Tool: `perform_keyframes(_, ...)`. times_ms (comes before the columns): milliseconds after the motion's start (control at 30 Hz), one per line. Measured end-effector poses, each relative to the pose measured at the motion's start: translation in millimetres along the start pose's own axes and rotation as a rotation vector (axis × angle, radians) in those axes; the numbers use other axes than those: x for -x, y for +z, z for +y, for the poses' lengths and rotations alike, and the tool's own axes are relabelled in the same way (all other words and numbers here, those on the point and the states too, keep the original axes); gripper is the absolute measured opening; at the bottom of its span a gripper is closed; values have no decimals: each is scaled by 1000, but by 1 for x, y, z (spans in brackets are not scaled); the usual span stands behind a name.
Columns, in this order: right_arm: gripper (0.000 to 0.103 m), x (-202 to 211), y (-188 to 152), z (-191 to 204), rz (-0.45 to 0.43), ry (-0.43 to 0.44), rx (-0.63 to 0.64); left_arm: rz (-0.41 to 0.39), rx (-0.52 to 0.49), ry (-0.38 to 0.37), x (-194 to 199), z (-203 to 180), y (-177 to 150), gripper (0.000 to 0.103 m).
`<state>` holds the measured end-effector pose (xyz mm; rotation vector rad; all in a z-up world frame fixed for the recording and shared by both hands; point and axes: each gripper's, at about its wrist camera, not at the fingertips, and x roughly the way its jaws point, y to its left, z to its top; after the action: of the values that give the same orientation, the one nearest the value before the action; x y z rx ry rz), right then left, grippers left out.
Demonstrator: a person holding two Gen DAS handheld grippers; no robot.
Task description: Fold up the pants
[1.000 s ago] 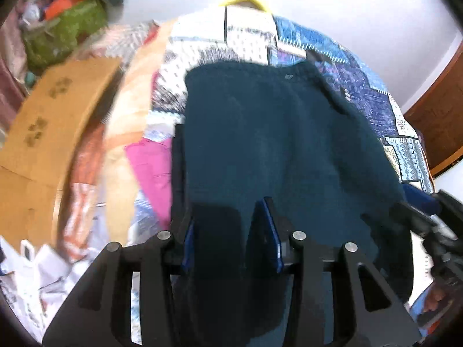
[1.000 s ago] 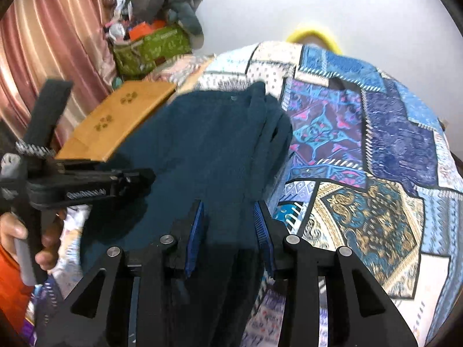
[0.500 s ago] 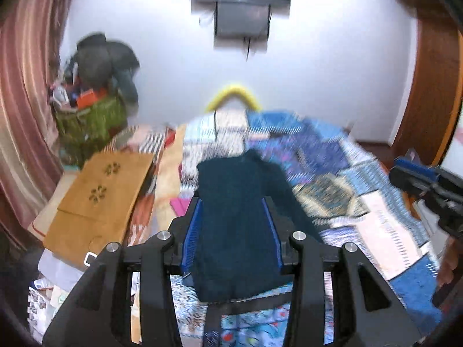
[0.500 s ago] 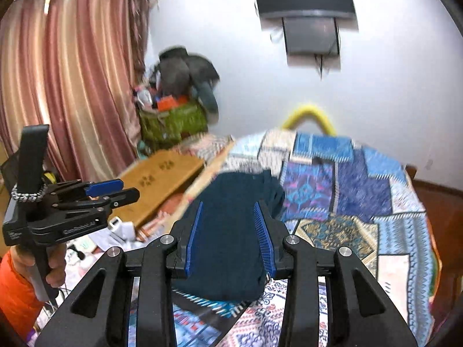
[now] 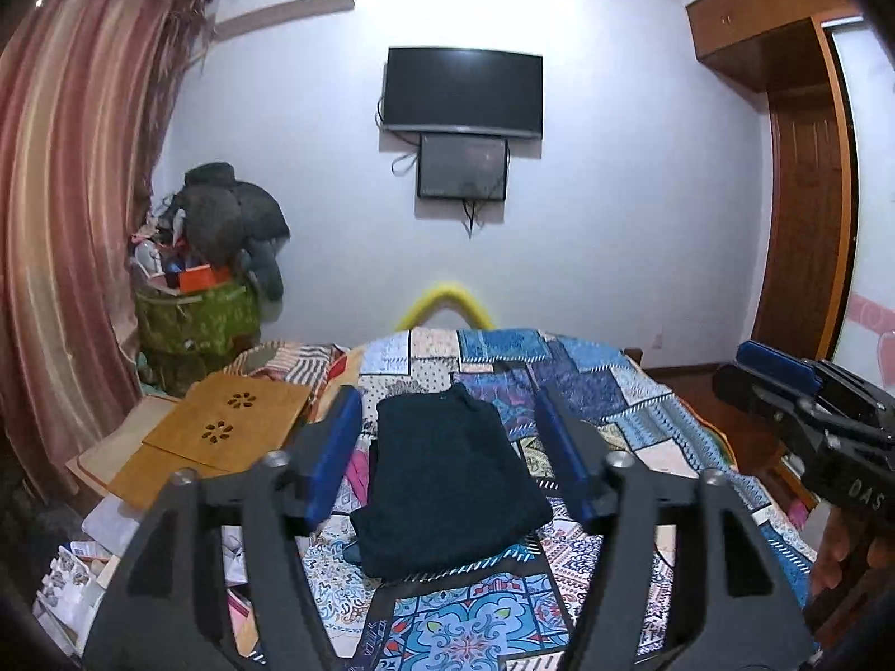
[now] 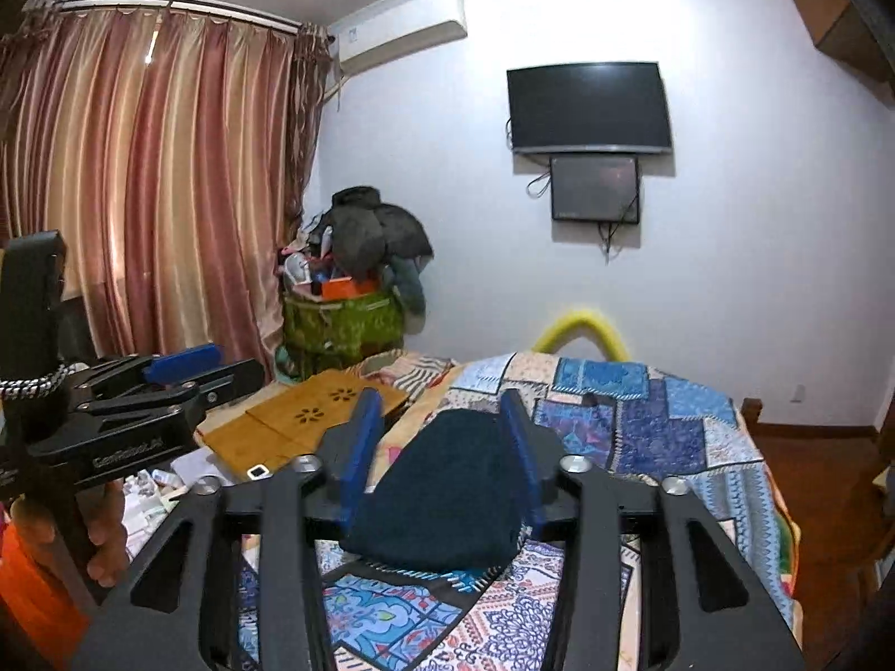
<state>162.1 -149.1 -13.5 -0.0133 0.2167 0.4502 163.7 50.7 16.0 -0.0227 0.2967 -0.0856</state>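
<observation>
The dark teal pants (image 5: 447, 481) lie folded in a rough rectangle on the patchwork bedspread (image 5: 604, 391); they also show in the right wrist view (image 6: 447, 492). My left gripper (image 5: 453, 458) is open and empty, held well above and back from the pants. My right gripper (image 6: 442, 453) is open and empty, also raised away from them. The right gripper shows at the right edge of the left wrist view (image 5: 783, 391). The left gripper shows at the left of the right wrist view (image 6: 168, 380).
A wooden lap board (image 5: 224, 430) lies left of the bed. A green bag piled with clothes (image 5: 196, 313) stands in the corner by the curtain (image 5: 61, 223). A TV (image 5: 464, 92) hangs on the far wall. A wooden wardrobe (image 5: 805, 195) stands right.
Both grippers have pulled up and back from the pants, from close over the fabric to a wide view of the room. The pants stay folded on the bed.
</observation>
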Motion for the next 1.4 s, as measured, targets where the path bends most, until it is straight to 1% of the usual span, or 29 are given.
perform_keyframes(33,65,3,-1,1,-4,0,-5,-2,-1,5,3,-1,-1,70)
perform_keyframes(67,69,5,-2,1,-7,-6,-12,-3,0,15,6,-1,-3,78)
perform_keyframes(100,77,6,-3,1,-9,-14,-17,-6,5,29,9,-1,-4,88)
perform_keyframes(133,85,6,-3,1,-10,-27,-23,-13,8,32,11,0,-6,92)
perform_keyframes(200,89,6,-5,0,-16,-52,-25,-21,11,38,15,1,-8,96)
perform_keyframes(267,97,7,-7,0,-10,-71,-23,-16,12,53,15,1,-10,100)
perform_keyframes(300,103,5,-7,0,-6,-84,-22,-15,14,53,15,2,-11,100)
perform_keyframes(400,103,4,-9,1,1,-103,-15,-16,16,53,18,2,-12,101)
perform_keyframes(533,103,7,-13,4,10,-101,-11,-23,23,60,20,4,-13,103)
perform_keyframes(967,103,11,-13,9,9,-95,-2,-26,27,61,22,4,-14,103)
perform_keyframes(1400,103,15,-12,10,8,-101,-18,-10,31,52,18,9,-13,103)
